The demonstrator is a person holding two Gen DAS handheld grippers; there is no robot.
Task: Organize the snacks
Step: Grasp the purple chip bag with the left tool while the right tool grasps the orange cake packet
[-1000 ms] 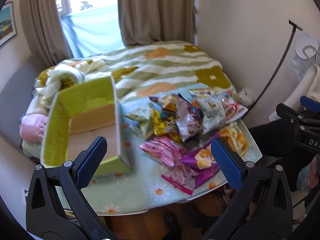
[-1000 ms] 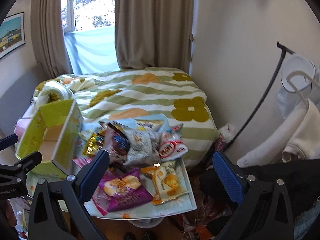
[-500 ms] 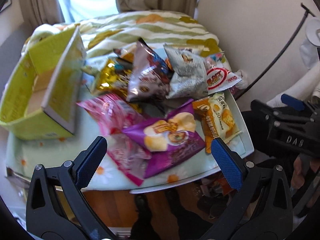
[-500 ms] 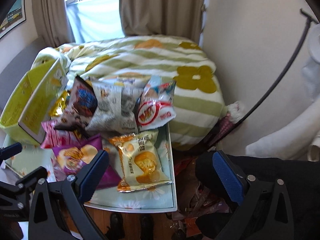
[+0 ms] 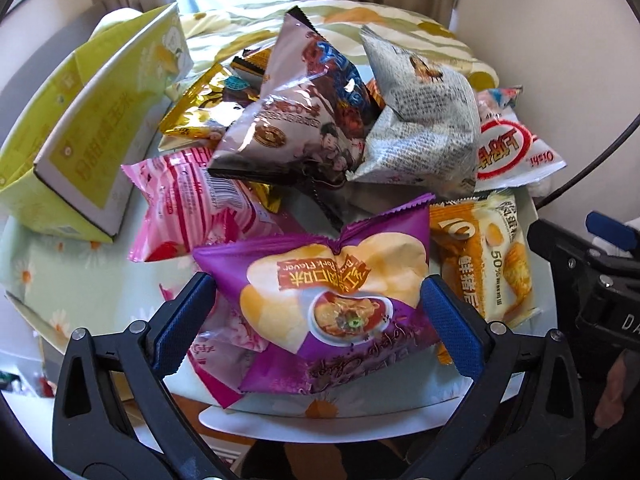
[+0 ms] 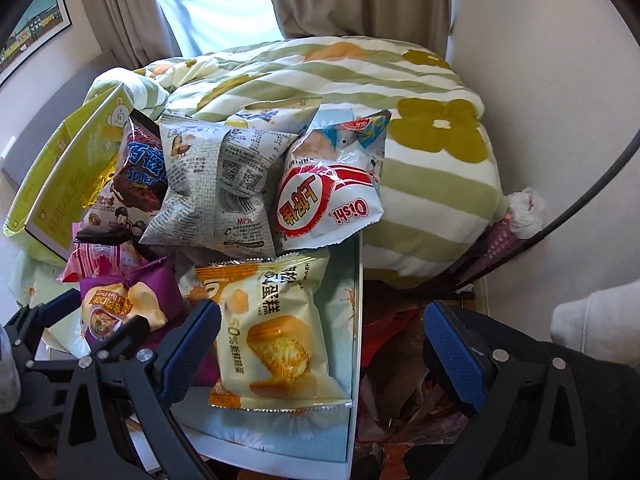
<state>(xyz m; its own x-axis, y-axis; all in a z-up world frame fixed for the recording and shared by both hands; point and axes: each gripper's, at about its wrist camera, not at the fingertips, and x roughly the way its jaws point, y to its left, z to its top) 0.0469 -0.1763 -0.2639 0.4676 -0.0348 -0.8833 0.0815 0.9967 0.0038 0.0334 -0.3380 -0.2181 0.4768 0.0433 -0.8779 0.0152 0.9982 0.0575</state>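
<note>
Left gripper (image 5: 320, 316): jaws spread wide, one pad on each side of the purple chip bag (image 5: 332, 304). Pads look right at the bag's edges; I can't tell if they actually touch. Not clamped.

Right gripper (image 6: 320, 344): jaws wide apart, holding nothing. Left finger hangs over the table (image 6: 304, 436) beside the yellow cake pack (image 6: 272, 332), right finger is past the table edge, over the floor clutter.

Snack count on the table, what I can make out:
- 1 purple chip bag, front, nearest the left gripper
- 1 yellow cake pack, front right, lying flat, just beside the purple bag
- 2 pink packs: one (image 5: 192, 204) behind-left of the purple bag, one (image 5: 224, 356) partly under it
- 1 gold foil bag (image 5: 196, 112), back left
- 1 brown-and-blue bag (image 5: 304, 112), middle, propped up on the pile
- 1 newsprint-pattern bag (image 5: 420, 120), leaning against it
- 1 red-and-white bag (image 5: 512, 148), back right
- More packs behind the pile, mostly hidden, can't count them.

1 green cardboard box (image 5: 80, 136), open, at the table's left edge, apart from the purple bag. Its inside isn't visible from here.

Bed with the striped quilt (image 6: 360, 80) is right behind the table.
</note>
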